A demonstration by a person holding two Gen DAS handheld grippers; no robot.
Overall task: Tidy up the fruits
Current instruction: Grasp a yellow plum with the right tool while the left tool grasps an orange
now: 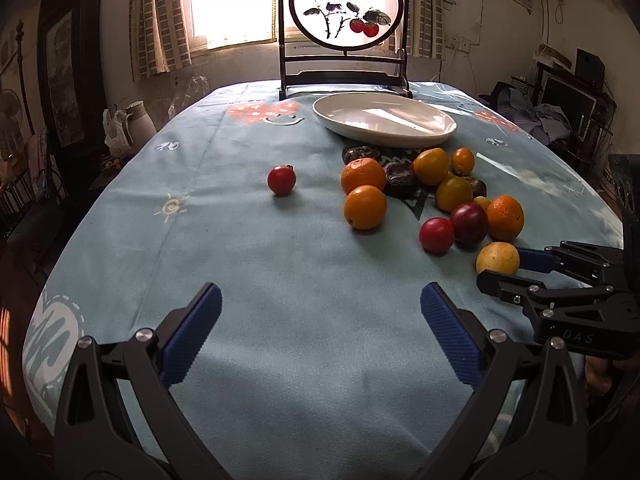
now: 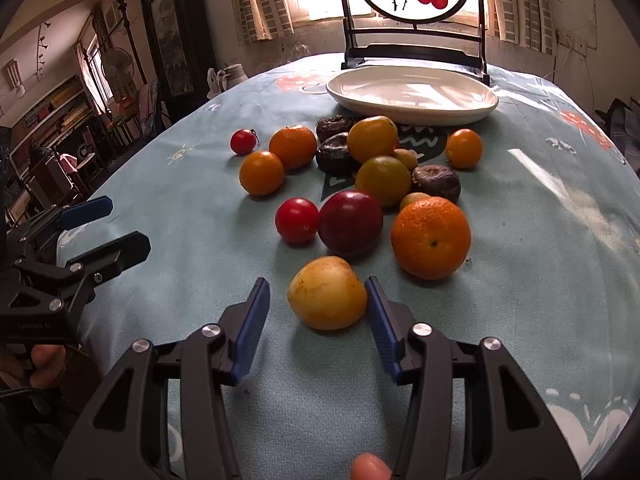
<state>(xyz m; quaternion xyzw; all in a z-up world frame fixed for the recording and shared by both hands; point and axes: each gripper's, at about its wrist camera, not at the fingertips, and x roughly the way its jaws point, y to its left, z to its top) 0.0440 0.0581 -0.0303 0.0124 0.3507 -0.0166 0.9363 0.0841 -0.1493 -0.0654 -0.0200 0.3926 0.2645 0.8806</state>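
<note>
A pile of fruit lies on the blue tablecloth in front of an empty white plate (image 2: 412, 94), which also shows in the left wrist view (image 1: 384, 120). My right gripper (image 2: 318, 308) is open with its fingers on either side of a yellow plum (image 2: 327, 293); the right finger is at its skin, the left is apart. The same plum (image 1: 497, 258) and right gripper (image 1: 500, 266) show in the left wrist view. Behind the plum lie an orange (image 2: 431, 237), a dark red plum (image 2: 350, 222) and a red tomato (image 2: 297, 220). My left gripper (image 1: 320, 320) is open and empty over bare cloth.
A lone red tomato (image 1: 281, 180) sits left of the pile. Several more oranges, yellow-green fruits and dark wrinkled fruits lie between the plum and the plate. A framed round painted screen (image 1: 346, 4) stands behind the plate. The table's edges curve away on both sides.
</note>
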